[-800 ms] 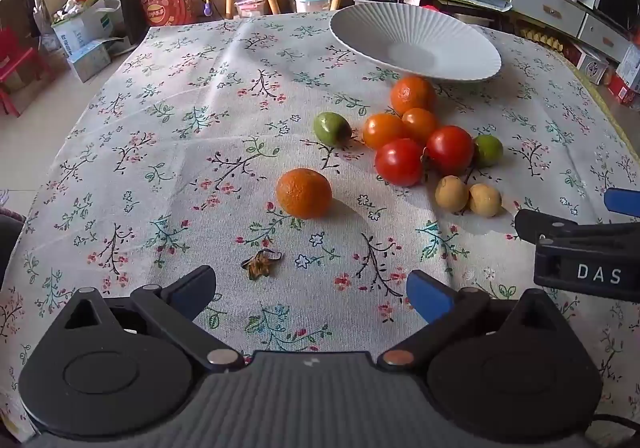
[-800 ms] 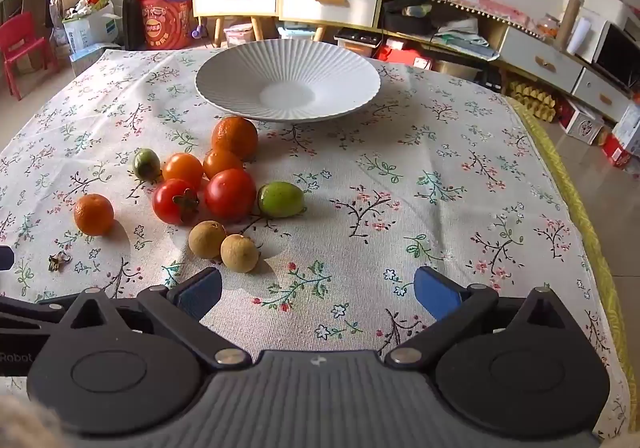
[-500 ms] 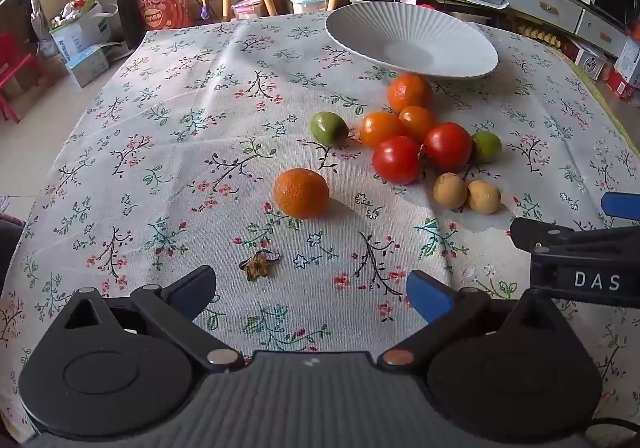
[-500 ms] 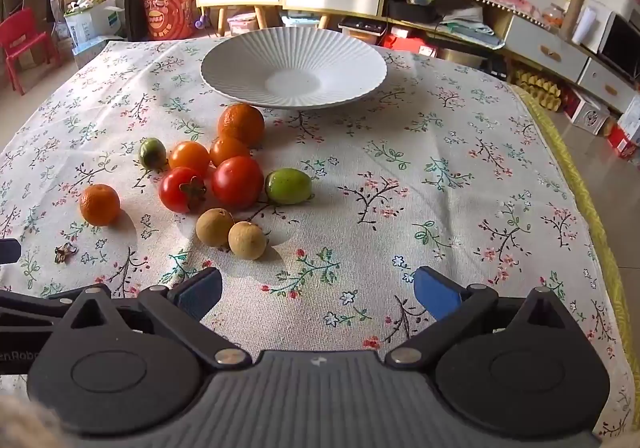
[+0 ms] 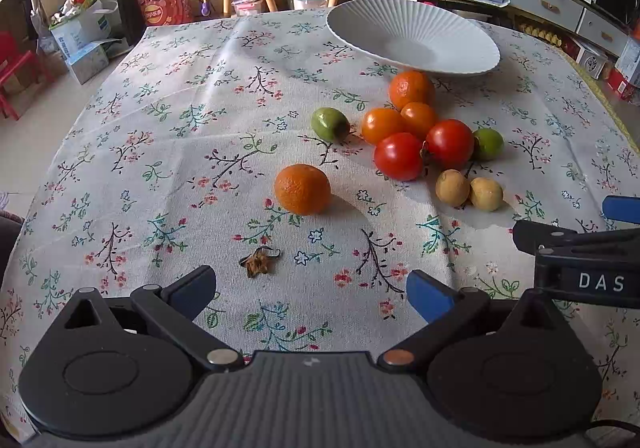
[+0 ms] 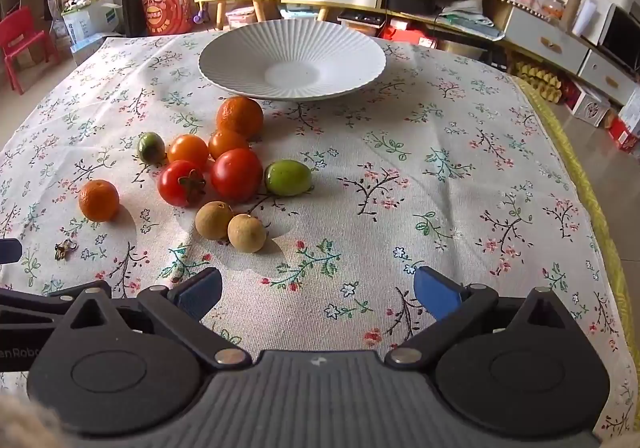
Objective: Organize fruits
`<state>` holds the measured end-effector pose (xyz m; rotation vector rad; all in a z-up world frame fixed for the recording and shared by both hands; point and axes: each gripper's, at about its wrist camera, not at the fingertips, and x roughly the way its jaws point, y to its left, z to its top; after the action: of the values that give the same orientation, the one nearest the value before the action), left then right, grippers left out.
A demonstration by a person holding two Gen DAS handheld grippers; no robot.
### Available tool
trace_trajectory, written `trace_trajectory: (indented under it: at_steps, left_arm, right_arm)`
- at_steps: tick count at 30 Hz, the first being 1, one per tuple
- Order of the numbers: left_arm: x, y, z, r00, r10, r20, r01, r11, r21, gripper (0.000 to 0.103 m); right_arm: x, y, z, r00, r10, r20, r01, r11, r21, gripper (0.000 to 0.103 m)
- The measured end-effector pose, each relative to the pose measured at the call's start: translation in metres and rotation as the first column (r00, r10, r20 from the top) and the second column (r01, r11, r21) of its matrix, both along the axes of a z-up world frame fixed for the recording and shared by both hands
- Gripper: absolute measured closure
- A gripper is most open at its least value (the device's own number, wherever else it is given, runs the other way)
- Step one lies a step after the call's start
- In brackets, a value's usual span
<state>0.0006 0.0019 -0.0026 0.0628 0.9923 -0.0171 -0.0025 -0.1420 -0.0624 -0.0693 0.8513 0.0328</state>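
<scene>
A table (image 5: 168, 152) with a flowery cloth holds a pile of small fruits; a white ribbed plate (image 6: 292, 64) sits at the far side with nothing in it.

The left gripper (image 5: 310, 290) hangs over the near edge of the cloth, tipped down; its jaws stand wide apart and hold nothing; a little dry brown stem bit (image 5: 258, 261) lies on the cloth just ahead of it.

The right gripper (image 6: 316, 292) is also tipped down over the near cloth; its jaws are wide apart too, with only cloth between them; in the left wrist view its black side shows at the right edge.

One small orange (image 5: 302, 189) lies alone, apart from the pile and closest to the left gripper; another orange (image 6: 240, 117) sits just in front of the plate; two round orange tomatoes (image 6: 188, 149) touch each other below it; two red tomatoes (image 6: 236, 174) lie side by side in the middle; a green fruit (image 6: 288, 177) lies just right of them, and a darker green one (image 6: 151, 147) lies at the left of the pile; two tan round fruits (image 6: 247, 233) touch each other at the near side, nearest the right gripper.
</scene>
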Motion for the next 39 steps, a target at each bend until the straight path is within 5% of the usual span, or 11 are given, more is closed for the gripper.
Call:
trace_trajectory:
  at_steps: [39]
  left_arm:
    - [-0.0006, -0.0004, -0.0001, 1.0, 0.001, 0.0, -0.001, 1.0, -0.002, 0.005]
  right_arm:
    - [-0.0018, 0.0002, 0.0034, 1.0, -0.001, 0.01, 0.001, 1.0, -0.006, 0.001]
